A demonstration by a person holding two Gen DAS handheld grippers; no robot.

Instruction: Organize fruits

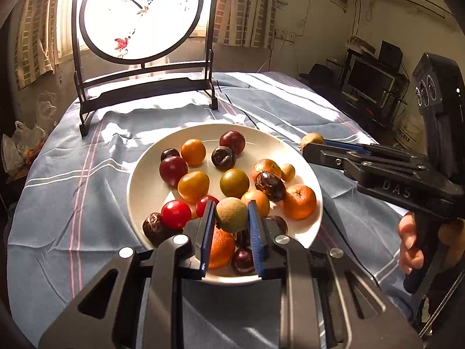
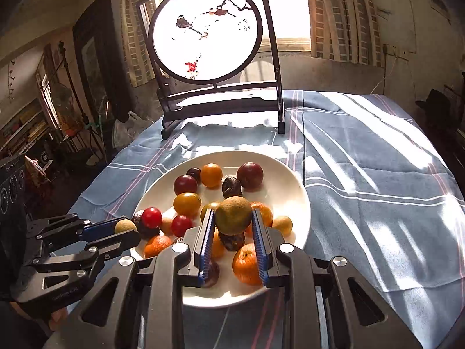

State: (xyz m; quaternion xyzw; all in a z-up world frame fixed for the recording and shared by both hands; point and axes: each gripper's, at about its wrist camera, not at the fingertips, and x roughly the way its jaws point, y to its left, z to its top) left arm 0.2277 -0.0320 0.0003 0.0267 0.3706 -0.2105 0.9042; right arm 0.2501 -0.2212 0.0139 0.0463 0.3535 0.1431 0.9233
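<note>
Many fruits crowd the white plate (image 1: 139, 186) on the striped-cloth bench (image 1: 58, 192), before a round painted screen (image 1: 139, 14). Both grippers' jaws, left gripper (image 1: 231, 218) and right gripper (image 2: 234, 218), are closed partway, each clamping a brownish-green round fruit above the plate: left fruit (image 1: 231, 214), right fruit (image 2: 234, 215).

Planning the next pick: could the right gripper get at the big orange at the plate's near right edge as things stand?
Probably not yet: the right gripper is already shut on a brownish-green fruit. The big orange itself lies uncovered just below.

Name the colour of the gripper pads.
Blue, ribbed pads; clearest in the right wrist view.
</note>
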